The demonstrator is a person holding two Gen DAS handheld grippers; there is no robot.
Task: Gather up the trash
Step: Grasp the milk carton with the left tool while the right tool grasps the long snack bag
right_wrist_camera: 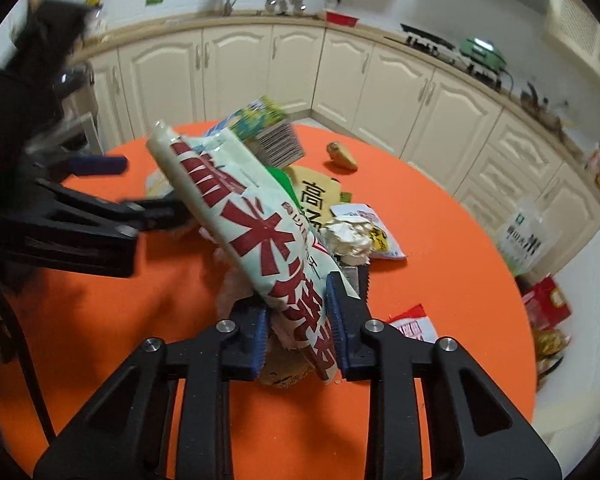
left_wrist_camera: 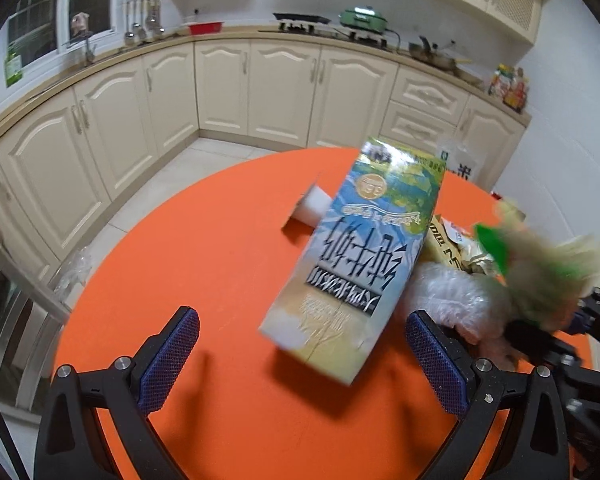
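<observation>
A blue and yellow milk carton [left_wrist_camera: 360,256] is tilted in the air just ahead of my open left gripper [left_wrist_camera: 300,356], touching neither pad; it is blurred. It also shows in the right wrist view [right_wrist_camera: 260,132]. My right gripper [right_wrist_camera: 298,328] is shut on a long white snack bag with red characters [right_wrist_camera: 252,228], held up at a slant over the pile. The pile on the orange table [left_wrist_camera: 204,264] holds a crumpled foil ball [right_wrist_camera: 350,236], a yellow wrapper [right_wrist_camera: 316,192] and a clear plastic bag [left_wrist_camera: 456,292]. My left gripper shows in the right wrist view [right_wrist_camera: 100,188].
A white paper cup [left_wrist_camera: 310,210] lies on its side behind the carton. A brown scrap [right_wrist_camera: 342,156], a red and white wrapper [right_wrist_camera: 414,324] and a water bottle [right_wrist_camera: 522,236] are on the table. Cream kitchen cabinets [left_wrist_camera: 220,84] ring the room.
</observation>
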